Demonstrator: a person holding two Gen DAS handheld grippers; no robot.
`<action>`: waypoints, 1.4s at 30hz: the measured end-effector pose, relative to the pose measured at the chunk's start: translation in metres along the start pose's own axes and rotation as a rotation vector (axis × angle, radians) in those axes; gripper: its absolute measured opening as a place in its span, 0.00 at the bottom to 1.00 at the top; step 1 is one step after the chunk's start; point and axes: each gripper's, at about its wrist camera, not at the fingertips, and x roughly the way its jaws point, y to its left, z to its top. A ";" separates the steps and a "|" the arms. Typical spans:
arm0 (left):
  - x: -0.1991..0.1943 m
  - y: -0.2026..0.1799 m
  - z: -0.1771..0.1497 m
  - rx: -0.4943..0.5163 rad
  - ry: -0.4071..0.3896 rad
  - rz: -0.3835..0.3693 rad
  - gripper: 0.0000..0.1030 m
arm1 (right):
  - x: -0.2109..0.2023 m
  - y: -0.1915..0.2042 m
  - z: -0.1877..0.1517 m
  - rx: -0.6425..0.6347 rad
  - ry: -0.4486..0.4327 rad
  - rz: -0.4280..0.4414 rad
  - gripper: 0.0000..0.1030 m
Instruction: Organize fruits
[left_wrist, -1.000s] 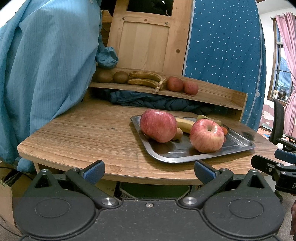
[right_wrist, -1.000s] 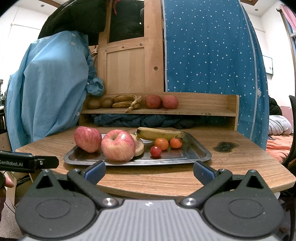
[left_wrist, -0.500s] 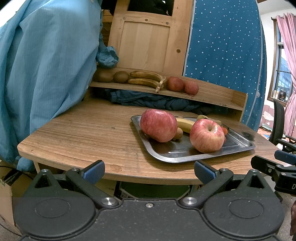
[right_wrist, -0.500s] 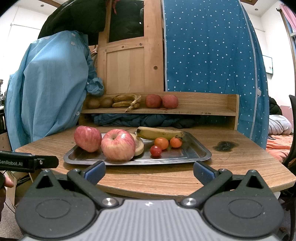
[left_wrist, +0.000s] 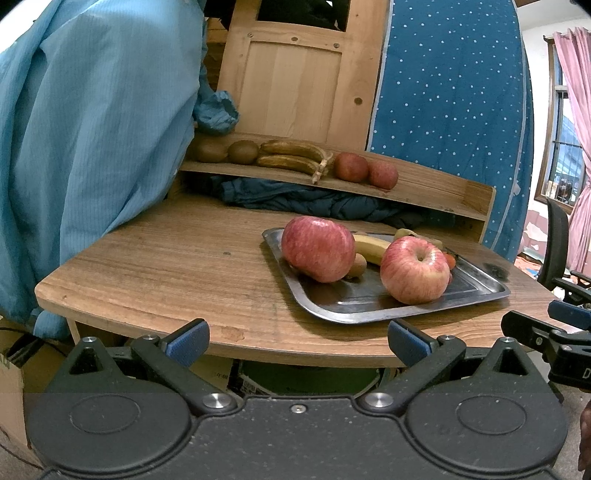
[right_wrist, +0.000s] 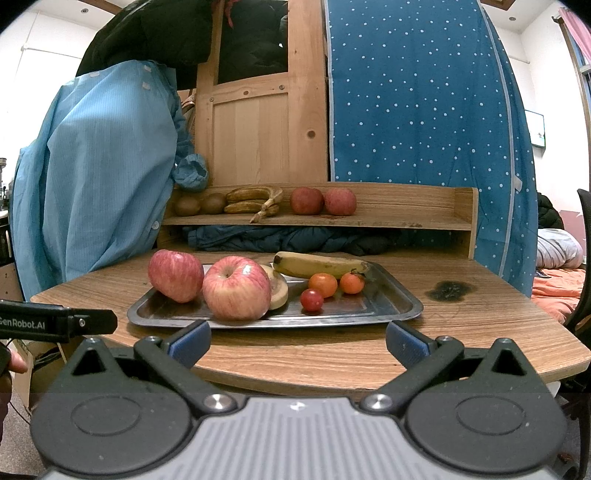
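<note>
Waiting on the tray (right_wrist: 400, 308) are apples, a banana and tomatoes; the shelf (right_wrist: 388, 220) holds some fruit; both grippers' fingers spread, empty.

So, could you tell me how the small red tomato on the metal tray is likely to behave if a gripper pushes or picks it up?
The small red tomato looks round and glossy, so it would probably roll across the smooth tray if nudged. Its shiny skin may slip between flat pads. It is likely light and soft, so a firm squeeze could bruise or split it.
</note>
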 end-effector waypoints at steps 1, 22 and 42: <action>0.001 0.000 0.000 -0.001 0.001 0.001 0.99 | 0.000 0.000 0.000 0.000 0.000 0.000 1.00; 0.001 0.000 -0.001 -0.004 0.002 0.001 0.99 | 0.001 0.000 -0.002 0.003 0.003 -0.001 1.00; 0.002 -0.001 -0.002 -0.006 0.003 0.001 0.99 | 0.002 0.001 -0.006 0.005 0.008 -0.002 1.00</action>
